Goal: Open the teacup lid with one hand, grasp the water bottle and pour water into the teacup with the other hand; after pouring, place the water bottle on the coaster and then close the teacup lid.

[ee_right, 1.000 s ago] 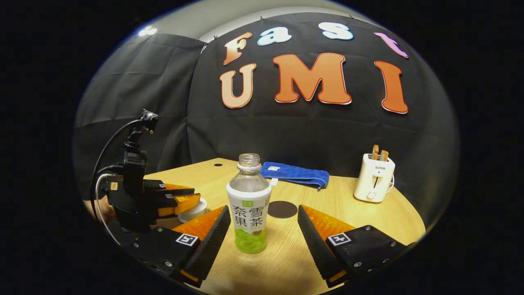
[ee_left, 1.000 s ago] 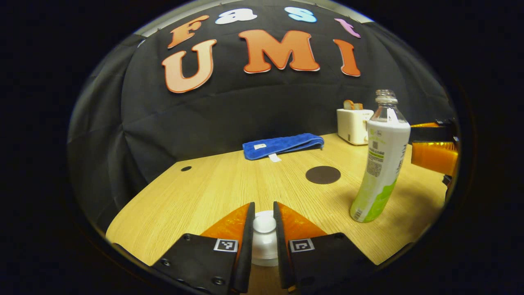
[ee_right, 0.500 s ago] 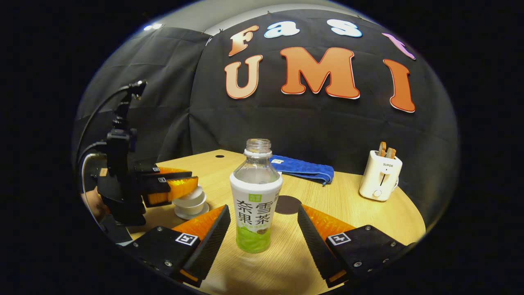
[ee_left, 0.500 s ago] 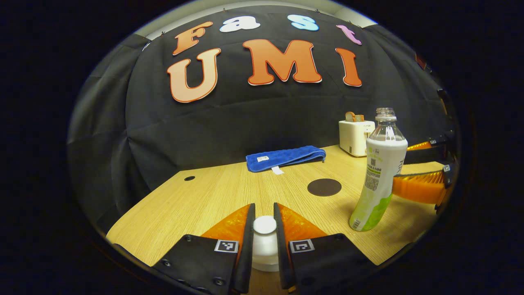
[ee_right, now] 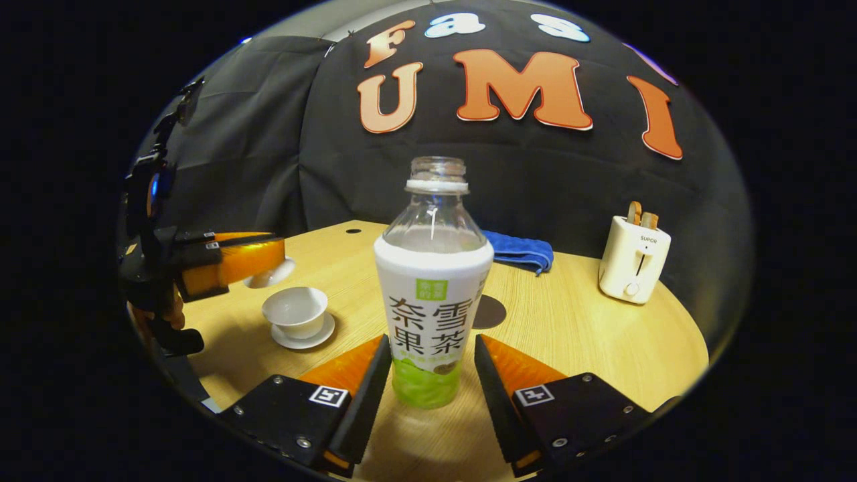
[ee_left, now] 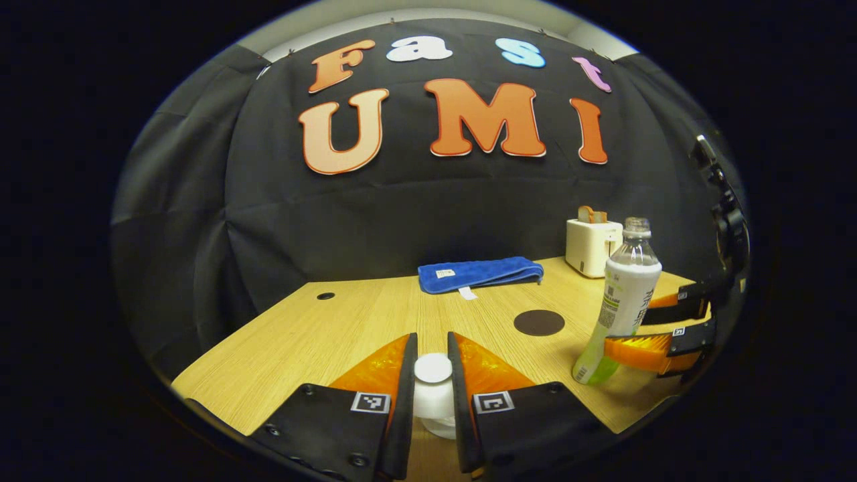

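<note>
The teacup (ee_right: 295, 313) sits open on its saucer (ee_right: 299, 338) on the table (ee_right: 576, 335). The left gripper (ee_left: 432, 375) is clamped on the lid (ee_left: 433, 385), held above the cup. The right gripper (ee_right: 432, 381) has its 2 fingers close beside the upright water bottle (ee_right: 432, 281); whether they press it I cannot tell. The coaster (ee_left: 539, 322) lies just behind the bottle.

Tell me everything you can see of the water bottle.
The water bottle is clear plastic with a white and green label sleeve. Its cap is off and the mouth is open. It stands upright on the wooden table, near the dark round coaster, not on it. The right gripper brackets its lower part, jaws close to its sides; contact is unclear.
</note>
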The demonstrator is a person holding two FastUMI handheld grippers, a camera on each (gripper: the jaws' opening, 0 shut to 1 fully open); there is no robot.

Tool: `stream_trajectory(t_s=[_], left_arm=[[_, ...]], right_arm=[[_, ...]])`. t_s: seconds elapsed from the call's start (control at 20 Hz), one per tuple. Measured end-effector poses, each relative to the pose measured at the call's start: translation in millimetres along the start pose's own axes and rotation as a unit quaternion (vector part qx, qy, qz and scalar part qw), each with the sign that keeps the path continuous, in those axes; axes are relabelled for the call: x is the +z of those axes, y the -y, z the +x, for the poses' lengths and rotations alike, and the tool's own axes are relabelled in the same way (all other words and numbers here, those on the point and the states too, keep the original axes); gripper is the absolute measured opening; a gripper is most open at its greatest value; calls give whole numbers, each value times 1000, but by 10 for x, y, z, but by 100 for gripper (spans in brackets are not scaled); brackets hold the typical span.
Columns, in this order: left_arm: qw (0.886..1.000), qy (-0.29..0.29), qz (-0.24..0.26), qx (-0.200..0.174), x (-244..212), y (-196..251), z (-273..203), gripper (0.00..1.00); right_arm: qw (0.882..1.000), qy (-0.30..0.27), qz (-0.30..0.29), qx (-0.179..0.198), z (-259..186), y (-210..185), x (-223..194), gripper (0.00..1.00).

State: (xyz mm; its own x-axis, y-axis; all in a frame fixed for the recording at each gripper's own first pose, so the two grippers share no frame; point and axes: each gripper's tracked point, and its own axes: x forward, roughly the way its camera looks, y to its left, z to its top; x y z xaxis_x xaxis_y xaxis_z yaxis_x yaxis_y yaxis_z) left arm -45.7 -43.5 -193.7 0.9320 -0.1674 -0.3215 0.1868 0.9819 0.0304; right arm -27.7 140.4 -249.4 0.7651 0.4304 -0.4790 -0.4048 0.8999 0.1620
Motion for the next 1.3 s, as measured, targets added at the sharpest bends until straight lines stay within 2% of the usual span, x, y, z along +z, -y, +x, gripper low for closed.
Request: stream_trajectory(t_s=[0.15,0.2,0.25,0.3,0.35,0.4,0.5,0.55,0.75,1.0,1.05,1.15,1.2,1.3], left_arm=[[1000,0,-4,12,-38,-158,-16,31],[1000,-1,-6,14,-61,-198,-14,31],[1000,-4,-7,15,-94,-242,-20,28],[1000,-6,-8,20,-114,-292,-20,31],[1000,-9,-8,22,-144,-342,-21,27],[1000,-10,-10,27,-161,-393,-24,31],[999,-12,-10,35,-200,-464,-24,31],[999,-11,-10,37,-197,-494,-31,31],[999,-13,-13,44,-237,-598,-23,31],[998,-22,-19,49,-331,-685,-33,31],[998,-23,-19,51,-350,-708,-36,31],[998,-24,-21,53,-351,-722,-33,28],[998,-24,-24,55,-351,-724,-35,31],[998,-28,-25,56,-396,-750,-32,31]], right_arm=[[1000,-6,12,-6,30,-32,20,63],[1000,-8,12,-7,39,-35,39,65],[1000,-10,10,-6,51,-61,38,64],[1000,-11,5,-10,68,-55,52,64],[1000,-11,-1,-18,71,-30,74,64],[999,-13,-10,-34,85,24,93,64],[997,-18,-34,-67,101,142,93,60],[996,-19,-44,-78,96,177,103,64],[991,-17,-81,-101,101,259,183,61],[975,-22,-169,-140,84,397,270,61],[972,-22,-183,-143,84,378,283,58],[968,-20,-208,-140,96,346,315,61],[966,-20,-217,-139,103,326,326,61],[961,-21,-237,-139,116,301,314,61]])
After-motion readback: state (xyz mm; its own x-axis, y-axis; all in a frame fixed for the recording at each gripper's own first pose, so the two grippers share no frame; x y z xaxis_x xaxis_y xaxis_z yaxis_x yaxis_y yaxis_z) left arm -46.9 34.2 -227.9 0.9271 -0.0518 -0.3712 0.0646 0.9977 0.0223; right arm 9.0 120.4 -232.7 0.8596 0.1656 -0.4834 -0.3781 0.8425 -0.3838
